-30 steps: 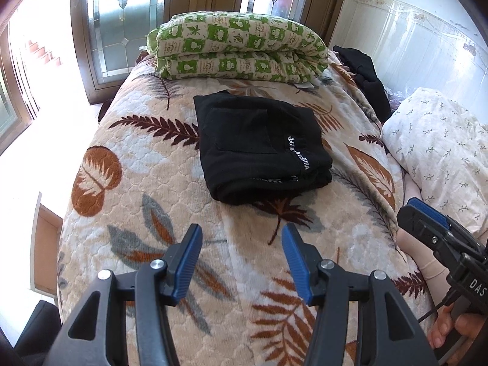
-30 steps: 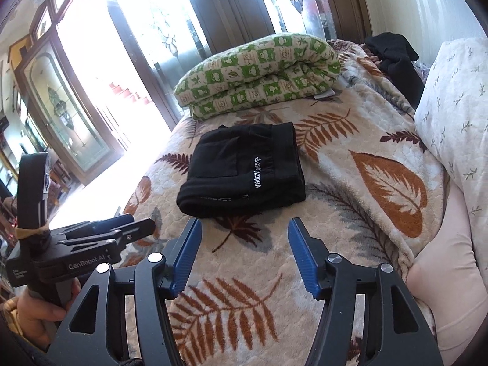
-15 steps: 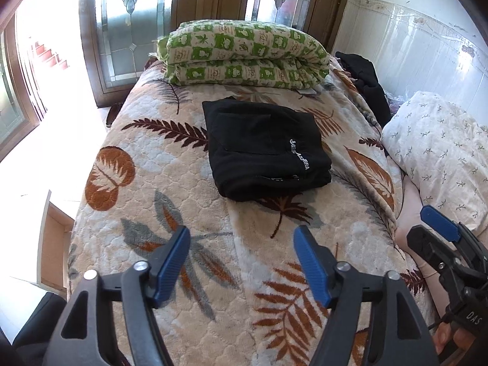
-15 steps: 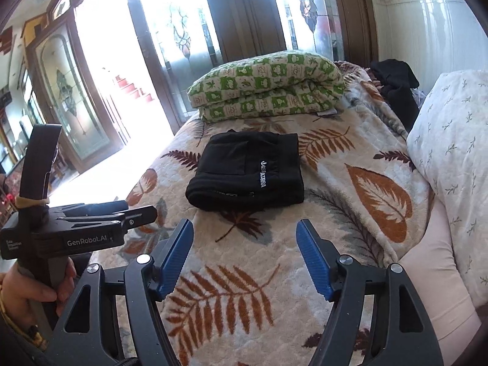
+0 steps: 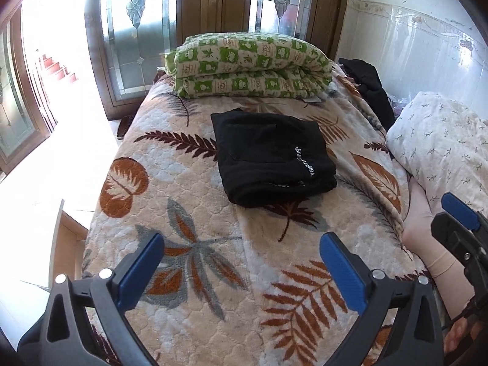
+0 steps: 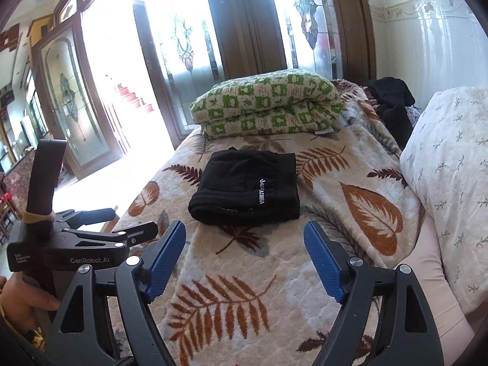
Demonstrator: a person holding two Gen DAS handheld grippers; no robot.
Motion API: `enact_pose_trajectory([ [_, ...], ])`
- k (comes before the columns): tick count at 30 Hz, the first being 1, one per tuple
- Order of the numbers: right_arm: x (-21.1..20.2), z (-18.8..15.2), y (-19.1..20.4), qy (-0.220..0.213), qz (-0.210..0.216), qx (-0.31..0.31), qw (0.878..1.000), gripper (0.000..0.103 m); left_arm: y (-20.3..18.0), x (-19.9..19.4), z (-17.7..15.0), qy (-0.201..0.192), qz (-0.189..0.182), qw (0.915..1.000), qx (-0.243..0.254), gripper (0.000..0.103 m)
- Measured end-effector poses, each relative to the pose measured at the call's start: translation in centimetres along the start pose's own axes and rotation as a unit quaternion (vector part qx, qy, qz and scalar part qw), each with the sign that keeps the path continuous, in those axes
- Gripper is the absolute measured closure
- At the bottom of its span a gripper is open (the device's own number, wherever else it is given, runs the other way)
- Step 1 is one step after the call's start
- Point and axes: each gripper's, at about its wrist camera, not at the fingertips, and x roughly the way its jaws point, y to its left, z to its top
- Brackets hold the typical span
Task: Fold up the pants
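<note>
Bedroom with stained-glass doors behind; work surface is a bed covered by a leaf-print blanket (image 5: 189, 213). Landmark for all positions below: the pants.

Pants (image 5: 271, 158): black, lying on the blanket as a compact rectangular stack, several layers thick at the near edge, white lettering facing up. Edges look squared. Judgement: folding is finished or nearly so; the bundle sits in the middle of the bed, probably because that is the flattest open area.

Beyond the pants, toward the doors: a folded green-checked quilt (image 5: 250, 67), close to but not touching the pants. Past the pants' right side, against the wall: a dark heap of clothing (image 5: 372, 91). Right of the pants and nearer: a white sprigged pillow (image 5: 442, 140).

Left gripper (image 5: 241, 270): jaws spread wide, nothing between them, held above the blanket on the near side of the pants, well apart from them. Right gripper (image 6: 244, 259): likewise spread wide and empty, also near side of the pants, apart from them.

Judgement: both tools stand off with jaws apart because no grasp is needed now. Any remaining step would be a light tidy of the near edge; risk is disturbing the stacked layers.
</note>
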Motion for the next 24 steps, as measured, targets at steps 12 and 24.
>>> enact_pose_trajectory([
  [12,-1.1,-0.4,0.3,0.002,-0.014,-0.005,1.000,0.018,-0.2,-1.0,-0.4,-0.013,0.009,0.9998,0.008,0.000],
  [24,-3.5,-0.9,0.8,0.005,-0.031,-0.013,0.999,0.007,-1.0,-2.0,-1.0,-0.015,-0.017,0.9998,-0.002,0.000],
])
